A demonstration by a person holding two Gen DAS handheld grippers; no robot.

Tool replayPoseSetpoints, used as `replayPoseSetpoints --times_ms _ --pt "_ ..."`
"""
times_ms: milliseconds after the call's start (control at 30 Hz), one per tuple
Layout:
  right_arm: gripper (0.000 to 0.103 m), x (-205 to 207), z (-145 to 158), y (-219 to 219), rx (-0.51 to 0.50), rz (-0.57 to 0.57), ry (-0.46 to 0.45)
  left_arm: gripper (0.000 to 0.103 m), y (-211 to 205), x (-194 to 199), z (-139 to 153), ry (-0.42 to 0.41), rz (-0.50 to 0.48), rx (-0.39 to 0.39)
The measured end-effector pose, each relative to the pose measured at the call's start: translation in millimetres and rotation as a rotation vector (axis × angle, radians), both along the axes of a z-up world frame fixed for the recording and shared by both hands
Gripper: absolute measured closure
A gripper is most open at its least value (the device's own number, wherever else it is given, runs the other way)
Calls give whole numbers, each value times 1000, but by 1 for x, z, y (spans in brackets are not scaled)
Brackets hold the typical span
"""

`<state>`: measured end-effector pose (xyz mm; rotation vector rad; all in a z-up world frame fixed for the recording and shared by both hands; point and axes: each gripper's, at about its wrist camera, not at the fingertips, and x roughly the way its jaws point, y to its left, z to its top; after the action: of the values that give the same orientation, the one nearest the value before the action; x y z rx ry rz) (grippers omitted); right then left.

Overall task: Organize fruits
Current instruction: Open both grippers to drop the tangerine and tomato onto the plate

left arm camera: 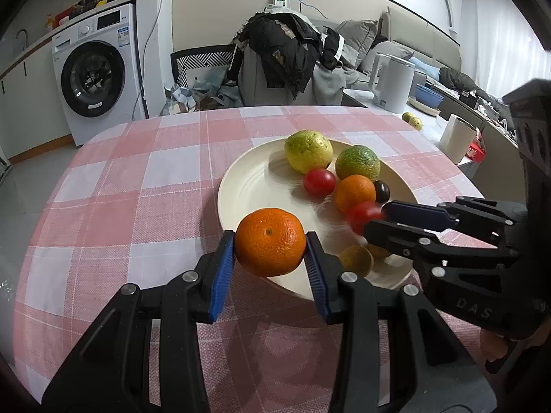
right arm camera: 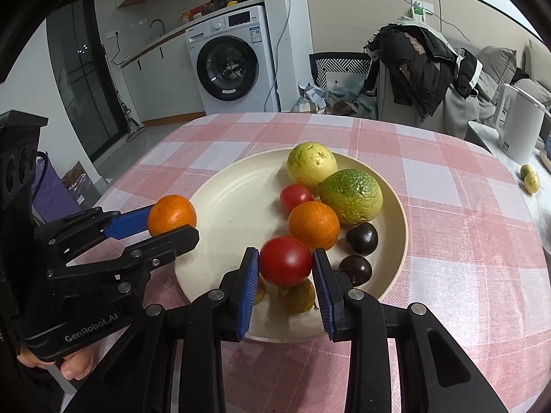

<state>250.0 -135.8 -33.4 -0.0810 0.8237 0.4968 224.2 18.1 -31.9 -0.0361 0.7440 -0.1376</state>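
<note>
A cream plate (left arm camera: 255, 186) (right arm camera: 227, 199) sits on the pink checked tablecloth and holds several fruits. My left gripper (left arm camera: 270, 247) (right arm camera: 172, 225) is shut on an orange mandarin (left arm camera: 270, 245) (right arm camera: 171, 214) over the plate's near-left rim. My right gripper (right arm camera: 286, 263) (left arm camera: 373, 218) is shut on a red tomato (right arm camera: 286, 260) (left arm camera: 363, 215) above the plate's near part. On the plate lie a yellow-green fruit (right arm camera: 311, 163), a green fruit (right arm camera: 351, 195), a second tomato (right arm camera: 295, 195), a second mandarin (right arm camera: 313, 224), two dark passion fruits (right arm camera: 361, 238) and small yellowish fruits (right arm camera: 298, 296).
A white kettle (left arm camera: 394, 81) (right arm camera: 520, 124) stands beyond the table's far right, with two small yellow-green fruits (left arm camera: 412, 120) (right arm camera: 529, 177) near it. A paper roll (left arm camera: 458, 137) is at the right. A clothes-draped chair (left arm camera: 286, 58) and a washing machine (left arm camera: 93, 72) stand behind the table.
</note>
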Motion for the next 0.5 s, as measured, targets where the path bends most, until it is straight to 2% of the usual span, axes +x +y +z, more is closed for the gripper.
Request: replayPoseSetpoints --times_ms 167,300,367,400,433,467,500 --pt "69 -9 4 -4 -23 -1 -36 66 2 -5 4 -34 -1 -21" --pt "53 -18 9 -19 -11 -20 -64 64 -3 -11 9 -51 -11 8" --pt "47 -21 10 -24 -11 -30 -69 53 -5 -17 11 -57 -13 24" --pt "38 -22 11 -28 -12 -38 -72 48 -6 -20 12 -62 -13 31" --pt "25 -25 11 -32 -6 -47 -76 37 -8 -24 13 -72 -11 42" --pt "18 -28 12 -35 3 -56 -80 26 -9 -30 15 -92 -6 53" --pt "8 -30 13 -38 12 -59 -84 21 -10 -35 17 -104 -6 54"
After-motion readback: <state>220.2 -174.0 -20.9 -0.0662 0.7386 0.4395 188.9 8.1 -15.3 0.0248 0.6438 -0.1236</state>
